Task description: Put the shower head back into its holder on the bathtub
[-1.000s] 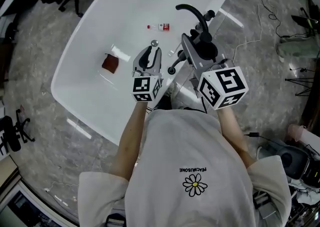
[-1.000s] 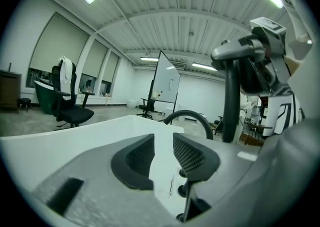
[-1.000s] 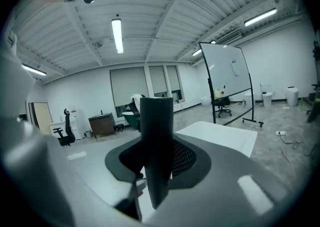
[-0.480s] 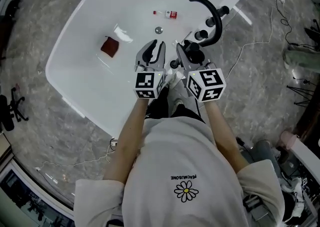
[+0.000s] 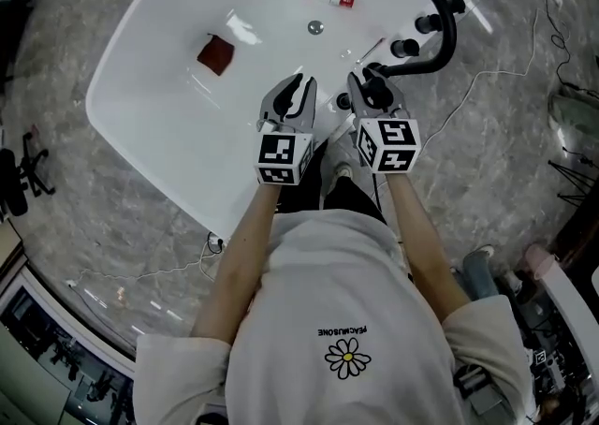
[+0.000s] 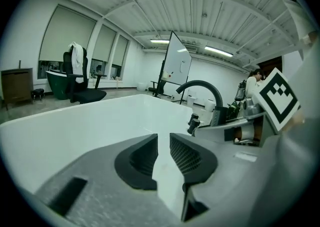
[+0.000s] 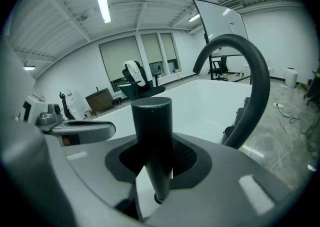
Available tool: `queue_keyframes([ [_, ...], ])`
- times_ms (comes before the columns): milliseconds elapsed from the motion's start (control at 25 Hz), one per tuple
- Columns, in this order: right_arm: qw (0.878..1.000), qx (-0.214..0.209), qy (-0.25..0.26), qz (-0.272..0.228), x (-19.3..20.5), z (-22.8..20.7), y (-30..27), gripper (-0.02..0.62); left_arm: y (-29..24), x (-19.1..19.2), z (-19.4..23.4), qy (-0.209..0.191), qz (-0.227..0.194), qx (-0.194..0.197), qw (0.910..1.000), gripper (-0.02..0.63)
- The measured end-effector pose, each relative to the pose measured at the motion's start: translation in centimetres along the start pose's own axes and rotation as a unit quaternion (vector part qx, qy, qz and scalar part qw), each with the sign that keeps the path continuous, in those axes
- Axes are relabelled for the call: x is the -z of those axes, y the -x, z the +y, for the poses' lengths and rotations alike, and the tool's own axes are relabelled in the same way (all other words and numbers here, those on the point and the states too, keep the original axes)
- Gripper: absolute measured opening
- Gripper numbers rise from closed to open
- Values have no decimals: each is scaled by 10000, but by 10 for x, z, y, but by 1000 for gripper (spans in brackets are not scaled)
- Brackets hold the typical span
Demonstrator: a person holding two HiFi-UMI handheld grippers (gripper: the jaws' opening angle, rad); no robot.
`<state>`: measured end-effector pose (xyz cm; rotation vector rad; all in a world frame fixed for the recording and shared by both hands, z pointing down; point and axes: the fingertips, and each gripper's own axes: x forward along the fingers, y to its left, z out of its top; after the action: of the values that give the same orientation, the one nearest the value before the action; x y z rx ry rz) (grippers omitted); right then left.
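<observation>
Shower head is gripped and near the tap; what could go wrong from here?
1. The smooth black cylindrical shower head handle sits clamped in the right hand-held gripper; being round, it may twist or slip during seating.
2. The black curved faucet arches just beyond it, so the handle could knock it.
3. The holder isn't clearly visible in any view, so misalignment is possible.

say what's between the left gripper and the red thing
Head view: only bare white bathtub from the left gripper to the red thing. That gripper's empty jaws have just been closing.
</observation>
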<state>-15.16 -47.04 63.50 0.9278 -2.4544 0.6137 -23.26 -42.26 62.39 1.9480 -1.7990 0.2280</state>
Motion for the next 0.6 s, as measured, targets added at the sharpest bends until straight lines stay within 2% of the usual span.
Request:
queue_keyframes([
  [280,9951,-151,815,532,38,29,-8,110,-1,7,4,78,131,34,9999,71],
  [600,9929,-89,934,726,50,31,-5,115,-4,7,-7,66,167,161,9997,67],
])
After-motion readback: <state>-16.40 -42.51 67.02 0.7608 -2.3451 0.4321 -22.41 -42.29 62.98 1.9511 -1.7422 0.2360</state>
